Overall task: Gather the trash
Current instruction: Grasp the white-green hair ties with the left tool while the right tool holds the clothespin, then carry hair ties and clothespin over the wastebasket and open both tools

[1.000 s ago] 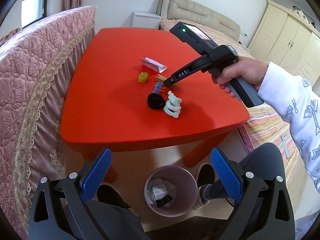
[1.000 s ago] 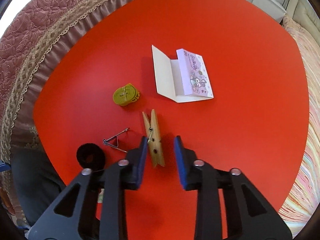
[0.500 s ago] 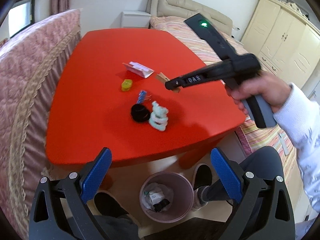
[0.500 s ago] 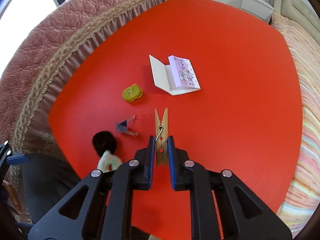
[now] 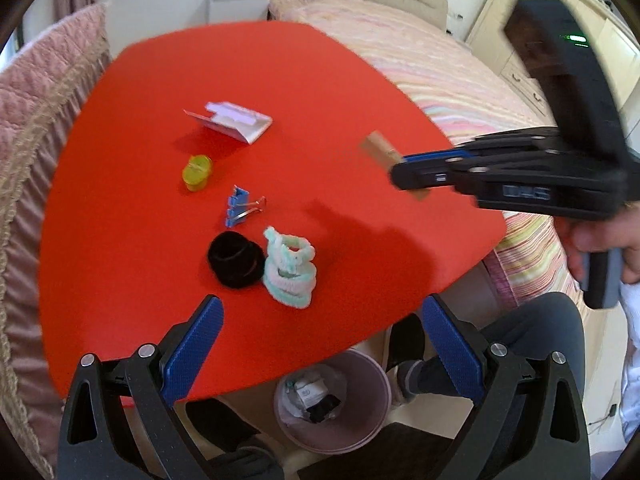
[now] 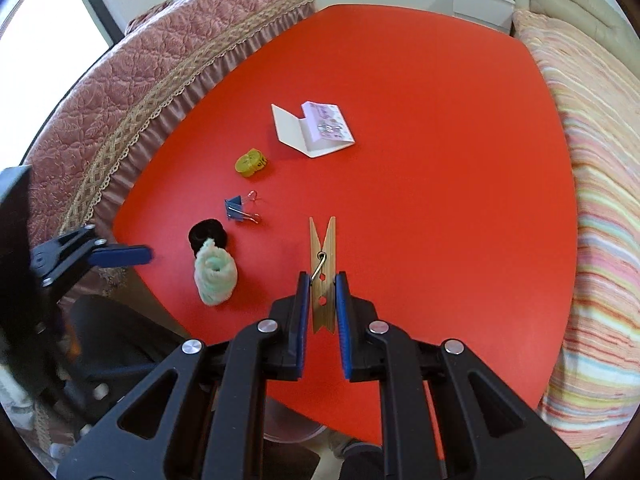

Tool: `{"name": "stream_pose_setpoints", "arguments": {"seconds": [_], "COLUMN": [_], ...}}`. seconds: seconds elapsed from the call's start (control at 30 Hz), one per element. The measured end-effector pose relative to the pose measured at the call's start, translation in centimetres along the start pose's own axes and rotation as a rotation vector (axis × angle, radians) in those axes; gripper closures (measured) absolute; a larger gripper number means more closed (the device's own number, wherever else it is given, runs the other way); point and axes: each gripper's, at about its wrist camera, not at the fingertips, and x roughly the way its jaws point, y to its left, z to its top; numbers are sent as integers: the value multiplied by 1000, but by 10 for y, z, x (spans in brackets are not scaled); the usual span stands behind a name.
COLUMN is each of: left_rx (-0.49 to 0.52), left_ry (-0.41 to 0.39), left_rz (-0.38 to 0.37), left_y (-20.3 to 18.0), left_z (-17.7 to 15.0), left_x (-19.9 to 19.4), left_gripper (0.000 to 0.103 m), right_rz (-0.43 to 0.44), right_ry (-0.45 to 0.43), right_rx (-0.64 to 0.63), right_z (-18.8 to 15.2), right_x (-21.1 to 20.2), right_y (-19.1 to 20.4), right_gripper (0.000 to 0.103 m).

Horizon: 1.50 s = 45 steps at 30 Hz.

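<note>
My right gripper (image 6: pixel 323 280) is shut on a wooden clothespin (image 6: pixel 323 256) and holds it in the air above the red table (image 6: pixel 440 160); the left wrist view shows the same clothespin (image 5: pixel 380 148) sticking out of that gripper (image 5: pixel 408 176). My left gripper (image 5: pixel 320 344) stands open above the table's near edge with nothing between its fingers. On the table lie a pale green fuzzy hair tie (image 5: pixel 290 268), a black hair tie (image 5: pixel 235 258), a blue binder clip (image 5: pixel 240 206), a yellow tape roll (image 5: pixel 197 172) and a folded white card (image 5: pixel 232 120). A pink trash bin (image 5: pixel 332 400) stands on the floor below.
A pink quilted sofa back (image 6: pixel 160 60) borders the table's left side. A striped bed (image 6: pixel 592 160) runs along its right side. A person's legs (image 5: pixel 520 340) and hand (image 5: pixel 600 240) are near the bin.
My right gripper closed on the clothespin and lifted it off the table toward the near right. My left gripper moved forward over the table's near edge.
</note>
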Motion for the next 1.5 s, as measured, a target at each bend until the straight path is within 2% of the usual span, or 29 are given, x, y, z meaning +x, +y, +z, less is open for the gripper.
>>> {"name": "stream_pose_setpoints", "arguments": {"seconds": [0.1, 0.27, 0.33, 0.37, 0.4, 0.43, 0.47, 0.53, 1.0, 1.5], "left_rx": [-1, -8, -2, 4, 6, 6, 7, 10, 46, 51], "left_ry": [29, 51, 54, 49, 46, 46, 47, 44, -47, -101], "left_rz": [-3, 19, 42, 52, 64, 70, 80, 92, 76, 74], "left_y": [2, 6, 8, 8, 9, 10, 11, 12, -7, -26], "left_z": [5, 10, 11, 12, 12, 13, 14, 16, 7, -39], "left_x": [14, 31, 34, 36, 36, 36, 36, 35, -16, -52], "left_gripper": [24, 33, 46, 49, 56, 68, 75, 79, 80, 80], "right_rz": [-1, 2, 2, 2, 1, 0, -2, -5, -6, 5], "right_ry": [-5, -10, -9, -9, -8, -7, -7, -7, -73, -130], "right_rx": [10, 14, 15, 15, 14, 12, 11, 8, -17, -74], "right_z": [-5, -9, -9, -10, -10, -11, -11, -11, -28, -91], "right_x": [-4, -5, -5, -4, -3, -3, -2, -2, -25, -63], "right_y": [-5, -8, -8, -8, -8, -7, -6, -5, 13, 54], "right_gripper": [91, 91, 91, 91, 91, 91, 91, 91, 91, 91]}}
